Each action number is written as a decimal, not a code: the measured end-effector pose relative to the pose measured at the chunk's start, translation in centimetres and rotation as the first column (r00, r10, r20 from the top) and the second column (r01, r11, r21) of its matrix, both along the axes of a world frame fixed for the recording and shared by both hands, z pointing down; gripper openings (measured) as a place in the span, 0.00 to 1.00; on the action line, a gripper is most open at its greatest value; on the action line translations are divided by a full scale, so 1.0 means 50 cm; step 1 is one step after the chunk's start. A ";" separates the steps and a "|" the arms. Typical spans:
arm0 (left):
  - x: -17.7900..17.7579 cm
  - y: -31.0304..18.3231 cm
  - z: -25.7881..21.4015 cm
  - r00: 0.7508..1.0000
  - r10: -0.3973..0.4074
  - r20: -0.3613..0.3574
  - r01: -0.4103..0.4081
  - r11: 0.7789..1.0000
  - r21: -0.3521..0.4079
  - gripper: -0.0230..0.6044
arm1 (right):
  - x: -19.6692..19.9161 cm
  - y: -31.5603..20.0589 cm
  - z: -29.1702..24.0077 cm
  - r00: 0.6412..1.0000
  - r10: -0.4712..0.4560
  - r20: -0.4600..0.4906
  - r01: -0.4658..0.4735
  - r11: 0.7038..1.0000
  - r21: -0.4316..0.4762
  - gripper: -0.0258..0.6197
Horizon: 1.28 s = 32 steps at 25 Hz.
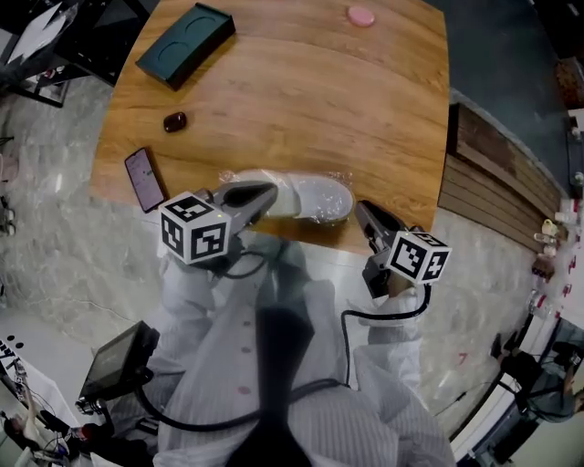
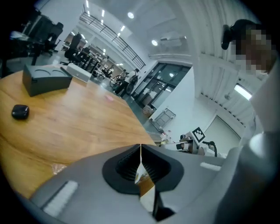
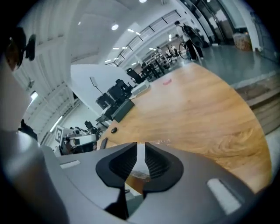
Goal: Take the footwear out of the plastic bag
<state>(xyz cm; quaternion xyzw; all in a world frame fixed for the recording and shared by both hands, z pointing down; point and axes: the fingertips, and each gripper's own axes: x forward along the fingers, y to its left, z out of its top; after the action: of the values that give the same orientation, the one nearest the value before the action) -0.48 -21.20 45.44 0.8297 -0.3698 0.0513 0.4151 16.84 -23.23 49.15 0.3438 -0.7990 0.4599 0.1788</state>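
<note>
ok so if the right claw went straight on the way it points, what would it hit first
Most likely the plastic bag round the white shoe, just ahead of the right claw at the table edge; depth is unclear.

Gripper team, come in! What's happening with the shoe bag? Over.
Left gripper shut on plastic bag. Right gripper open at bag's other end. White shoe inside bag, at table edge. Nothing in the way.

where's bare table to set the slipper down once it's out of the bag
Widest bare patch: mid-table, between the dark green box, the pink disc and the bagged slipper. The table is also bare along its right side. Crowded: near-left, with the phone, small dark case and bagged slipper.
</note>
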 end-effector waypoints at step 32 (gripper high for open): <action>-0.147 0.056 0.306 0.967 0.253 -0.019 -0.228 0.834 -0.502 0.33 | 0.025 0.017 0.180 0.821 -0.369 0.434 0.539 0.752 -0.380 0.22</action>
<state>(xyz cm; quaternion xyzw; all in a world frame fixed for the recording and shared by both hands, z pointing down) -7.85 -18.37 60.74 0.7320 -0.2467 0.2168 0.5969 18.10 -22.39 58.17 -0.0032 -0.7347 0.6382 0.2299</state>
